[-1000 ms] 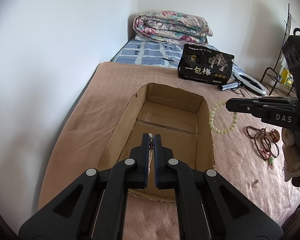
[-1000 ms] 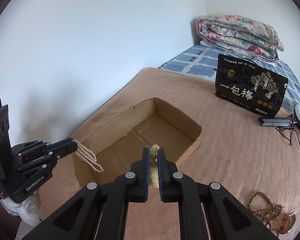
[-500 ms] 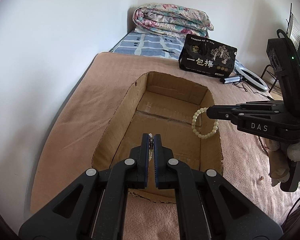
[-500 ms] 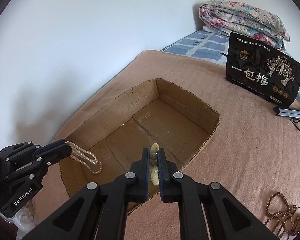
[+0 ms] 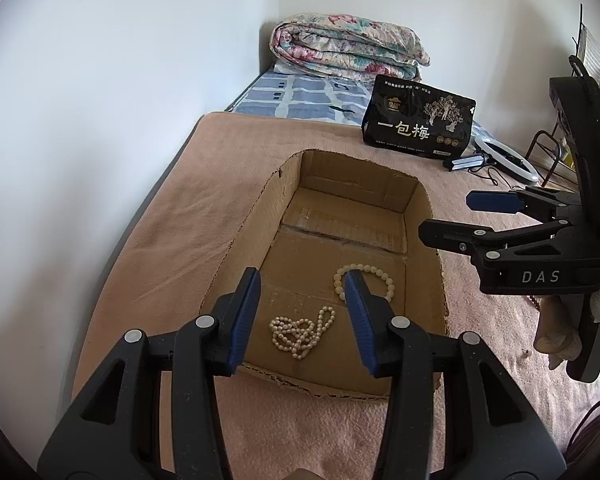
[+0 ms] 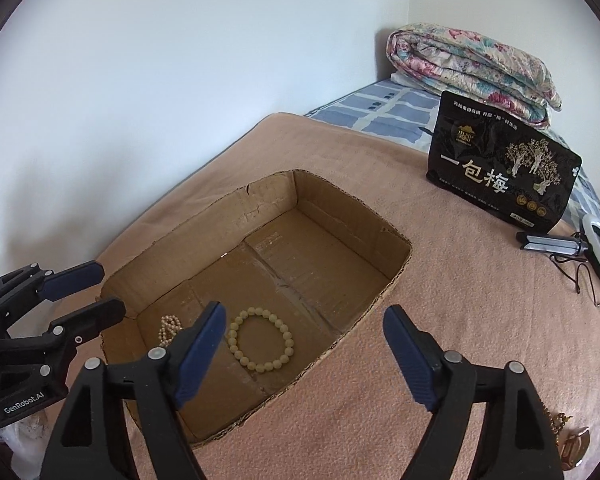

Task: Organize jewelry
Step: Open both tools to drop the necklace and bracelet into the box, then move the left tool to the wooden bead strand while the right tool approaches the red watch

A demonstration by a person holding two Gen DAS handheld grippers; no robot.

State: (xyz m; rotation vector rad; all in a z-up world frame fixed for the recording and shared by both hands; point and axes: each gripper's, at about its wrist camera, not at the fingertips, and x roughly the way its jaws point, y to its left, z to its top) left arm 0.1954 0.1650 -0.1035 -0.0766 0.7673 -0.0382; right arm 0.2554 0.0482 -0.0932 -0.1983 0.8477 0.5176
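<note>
I hold both grippers over the shallow, open brown cardboard box that sits on the bed's pinkish-tan blanket, and I take this box as my landmark. The jaws of my left gripper are opening with nothing between them; the white pearl necklace lies in a loose heap on the box floor right below them, near the box's closest wall. The jaws of my right gripper are also opening, spread wide and empty, above the pale cream beaded bracelet, which lies flat in a ring on the box floor just beside the necklace. So I judge two pieces already put away. Outside the box, off its right side on the blanket, some jewelry remains: a gold-toned piece with a chain shows at the edge of my right view, and dark beads barely peek out behind my right gripper in the left view, too hidden to describe. Beyond the box's far wall stand a black pouch with gold trees and white characters and a folded floral quilt. By my reckoning the sorting is partway done, with the pieces right of the box left to fetch.
</note>
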